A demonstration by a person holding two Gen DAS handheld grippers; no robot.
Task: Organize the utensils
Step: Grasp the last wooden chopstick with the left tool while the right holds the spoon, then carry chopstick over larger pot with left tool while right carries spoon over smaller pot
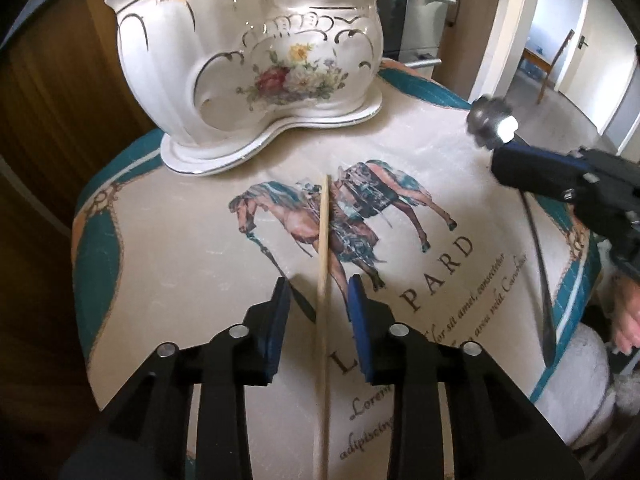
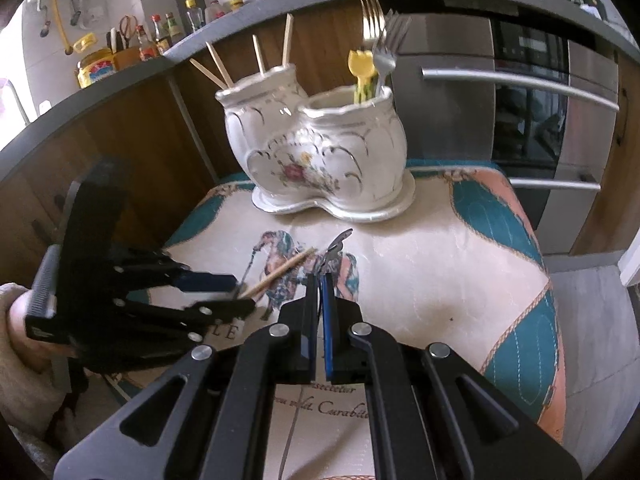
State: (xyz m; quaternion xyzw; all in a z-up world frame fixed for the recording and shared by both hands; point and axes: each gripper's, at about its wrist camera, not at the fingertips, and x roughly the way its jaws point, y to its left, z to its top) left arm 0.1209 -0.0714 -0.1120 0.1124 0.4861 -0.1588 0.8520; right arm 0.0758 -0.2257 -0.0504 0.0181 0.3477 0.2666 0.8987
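Observation:
A white floral ceramic holder (image 1: 256, 68) with two compartments stands at the back of the table; it also shows in the right wrist view (image 2: 320, 152). Its left compartment holds wooden chopsticks (image 2: 256, 60), its right one holds forks (image 2: 380, 40). A single wooden chopstick (image 1: 323, 280) lies on the cloth between the fingers of my open left gripper (image 1: 320, 304). My right gripper (image 2: 319, 300) is shut on a metal utensil (image 2: 336, 244) with a dark fluted head, which also shows in the left wrist view (image 1: 490, 122).
The table is covered with a horse-print cloth (image 1: 400, 240) with teal borders. An oven (image 2: 520, 92) and wooden cabinets stand behind. A counter with bottles (image 2: 160, 36) is at the back left.

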